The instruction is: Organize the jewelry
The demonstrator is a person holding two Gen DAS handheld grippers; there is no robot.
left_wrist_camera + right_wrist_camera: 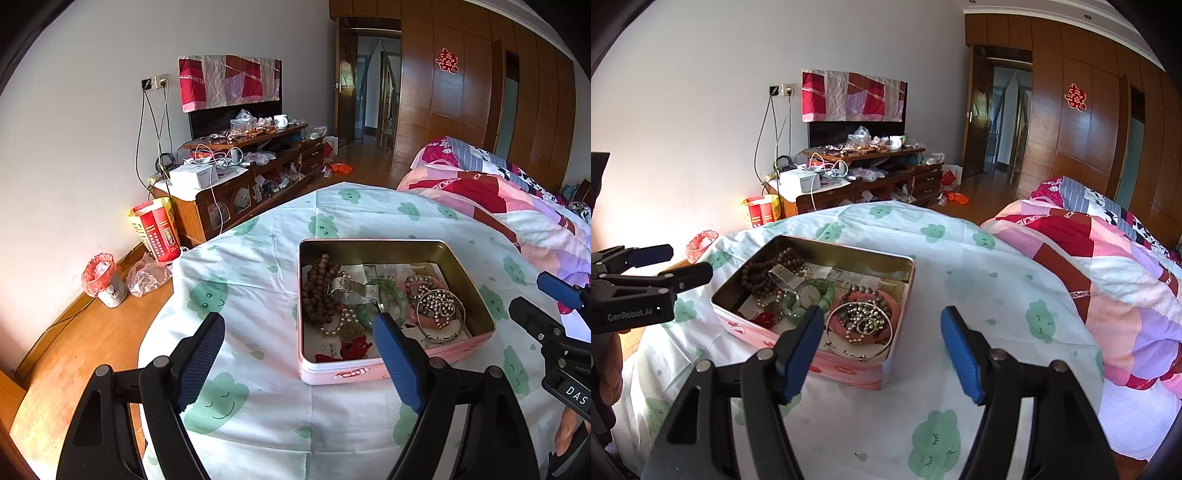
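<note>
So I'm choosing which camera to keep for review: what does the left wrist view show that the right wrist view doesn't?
Only the left wrist view shows the whole white waste bin with its red liner, the floor beside it, and the right gripper seen from the side. Only the right wrist view shows the left gripper from the side and the bare tablecloth right of the tin. Both show the pink tin of jewelry, the bed and the cluttered cabinet.

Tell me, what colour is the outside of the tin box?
Pink outside on the tin box; the left wrist view shows it best.
</note>
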